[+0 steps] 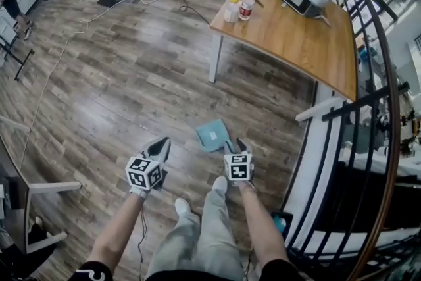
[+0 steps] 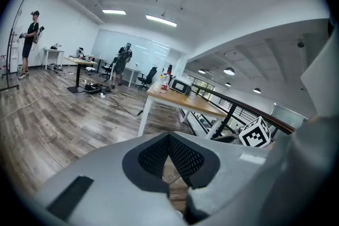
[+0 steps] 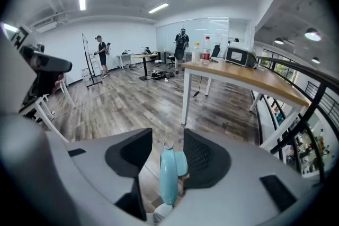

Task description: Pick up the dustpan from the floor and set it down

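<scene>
The head view looks steeply down; both gripper views sit low, facing the wooden table [image 1: 296, 43] all three share.

Showing teal against a streaked grey-brown floor [image 1: 131, 89].
Pairing the teal dustpan [image 1: 212, 135] with pale grey on the left gripper [image 1: 163, 141] and right gripper [image 1: 235, 143], patterning their cubes [image 1: 143, 172] in black-and-white squares, meshing the pads [image 3: 204, 159] in black, glowing orange-tan on the table [image 1: 296, 36].

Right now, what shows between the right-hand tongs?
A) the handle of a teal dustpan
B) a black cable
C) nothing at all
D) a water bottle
A: in the right gripper view, the handle of the teal dustpan runs up between the two pads of the right tongs, with wooden floor behind it.
</scene>
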A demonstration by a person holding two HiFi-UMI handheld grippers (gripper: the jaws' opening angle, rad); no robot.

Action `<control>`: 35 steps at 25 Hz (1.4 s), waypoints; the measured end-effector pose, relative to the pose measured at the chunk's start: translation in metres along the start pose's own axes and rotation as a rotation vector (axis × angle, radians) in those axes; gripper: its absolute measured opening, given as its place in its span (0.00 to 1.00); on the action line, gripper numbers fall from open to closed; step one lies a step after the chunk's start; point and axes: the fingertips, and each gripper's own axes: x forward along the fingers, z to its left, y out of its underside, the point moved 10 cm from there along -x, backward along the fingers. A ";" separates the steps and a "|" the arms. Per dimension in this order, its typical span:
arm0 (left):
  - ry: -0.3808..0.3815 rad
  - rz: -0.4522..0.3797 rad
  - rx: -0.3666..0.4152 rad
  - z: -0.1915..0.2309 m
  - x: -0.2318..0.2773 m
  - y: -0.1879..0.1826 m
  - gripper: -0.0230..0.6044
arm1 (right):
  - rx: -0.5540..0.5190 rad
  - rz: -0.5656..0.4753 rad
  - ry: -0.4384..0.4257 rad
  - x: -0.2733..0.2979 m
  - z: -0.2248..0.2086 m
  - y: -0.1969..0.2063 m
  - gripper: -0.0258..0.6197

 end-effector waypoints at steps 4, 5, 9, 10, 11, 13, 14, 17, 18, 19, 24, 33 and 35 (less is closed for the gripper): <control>0.000 -0.020 0.014 -0.013 -0.032 -0.026 0.03 | 0.003 -0.068 0.011 -0.052 0.007 -0.038 0.28; -0.002 -0.034 0.018 -0.013 -0.037 -0.034 0.03 | 0.008 -0.089 0.011 -0.062 0.009 -0.048 0.26; -0.015 -0.074 0.033 -0.018 -0.066 -0.060 0.03 | 0.008 -0.146 0.006 -0.109 0.027 -0.076 0.18; -0.016 -0.081 0.036 -0.021 -0.074 -0.066 0.03 | 0.005 -0.163 0.009 -0.122 0.031 -0.082 0.14; -0.016 -0.088 0.037 -0.024 -0.082 -0.072 0.03 | 0.002 -0.182 0.012 -0.134 0.034 -0.087 0.09; -0.009 -0.105 0.033 -0.031 -0.099 -0.083 0.03 | -0.001 -0.209 0.002 -0.156 0.042 -0.094 0.04; -0.004 -0.112 0.032 -0.035 -0.108 -0.089 0.03 | -0.002 -0.218 -0.010 -0.167 0.047 -0.099 0.04; 0.017 -0.127 0.049 -0.048 -0.135 -0.101 0.03 | -0.016 -0.225 -0.039 -0.200 0.063 -0.108 0.03; 0.019 -0.132 0.058 -0.052 -0.143 -0.102 0.03 | -0.023 -0.233 -0.045 -0.210 0.069 -0.110 0.03; 0.019 -0.139 0.065 -0.055 -0.151 -0.104 0.03 | -0.027 -0.243 -0.050 -0.220 0.074 -0.112 0.03; 0.010 -0.162 0.107 -0.070 -0.183 -0.110 0.03 | -0.009 -0.288 -0.070 -0.265 0.087 -0.119 0.03; 0.017 -0.179 0.138 -0.083 -0.213 -0.116 0.03 | -0.017 -0.327 -0.106 -0.294 0.101 -0.133 0.03; 0.019 -0.181 0.147 -0.083 -0.214 -0.115 0.03 | -0.021 -0.333 -0.110 -0.295 0.102 -0.133 0.03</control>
